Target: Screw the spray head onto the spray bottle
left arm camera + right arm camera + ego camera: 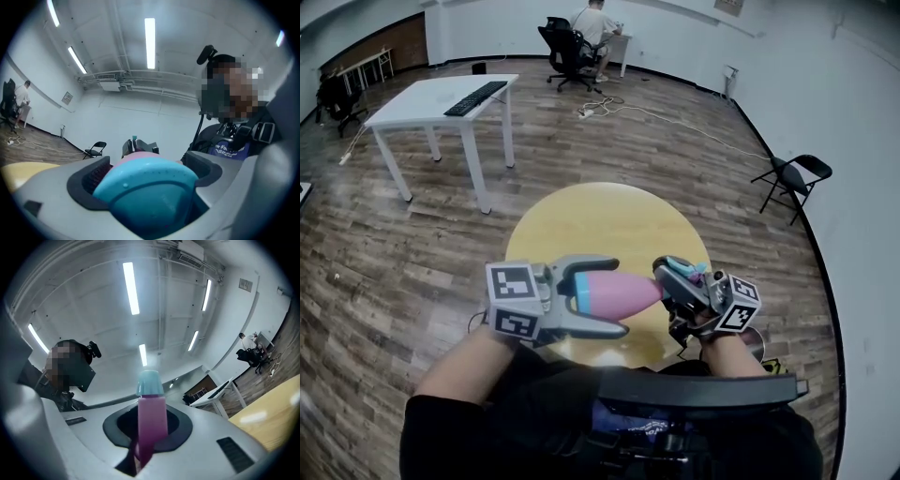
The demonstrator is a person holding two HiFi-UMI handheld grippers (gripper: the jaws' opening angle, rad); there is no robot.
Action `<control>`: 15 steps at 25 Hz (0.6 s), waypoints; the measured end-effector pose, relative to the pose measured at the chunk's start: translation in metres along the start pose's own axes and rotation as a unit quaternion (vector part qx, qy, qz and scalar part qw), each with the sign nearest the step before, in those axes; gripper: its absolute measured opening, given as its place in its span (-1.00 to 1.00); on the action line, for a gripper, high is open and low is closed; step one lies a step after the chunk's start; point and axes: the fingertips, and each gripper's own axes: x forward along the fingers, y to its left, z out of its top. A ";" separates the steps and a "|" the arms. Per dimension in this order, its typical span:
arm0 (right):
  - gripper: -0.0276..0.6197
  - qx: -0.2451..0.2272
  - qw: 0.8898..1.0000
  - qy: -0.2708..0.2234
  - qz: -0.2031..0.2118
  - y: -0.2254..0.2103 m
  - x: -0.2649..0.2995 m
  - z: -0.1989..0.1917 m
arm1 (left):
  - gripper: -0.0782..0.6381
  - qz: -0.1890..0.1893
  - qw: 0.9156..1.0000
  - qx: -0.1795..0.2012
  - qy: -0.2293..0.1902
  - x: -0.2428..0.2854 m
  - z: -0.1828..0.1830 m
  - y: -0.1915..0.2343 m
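Note:
In the head view my left gripper (619,296) is shut on the spray bottle (614,294), a pink body with a blue base, held on its side above the table with its narrow end pointing right. My right gripper (667,286) is shut on the pink and teal spray head (682,272), right at the bottle's narrow end; whether they touch I cannot tell. The left gripper view is filled by the bottle's blue base (145,192) between the jaws, with the right gripper (140,146) beyond it. In the right gripper view the spray head (151,418) stands up between the jaws.
A round yellow table (600,225) lies below both grippers. A white table (441,98) with a keyboard stands at the back left, and a black folding chair (792,178) by the right wall. A person (595,28) sits at a far desk, with cables (600,108) on the floor.

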 end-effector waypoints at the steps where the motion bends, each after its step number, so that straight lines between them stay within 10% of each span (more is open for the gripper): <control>1: -0.79 0.001 1.000 0.002 -0.001 0.000 0.001 -0.002 | 0.70 0.002 1.000 0.011 0.010 -0.001 -0.004 -0.001; 15: -0.76 0.027 0.999 -0.024 -0.009 -0.006 -0.015 0.006 | 0.70 0.019 0.982 0.167 0.083 0.018 -0.016 -0.004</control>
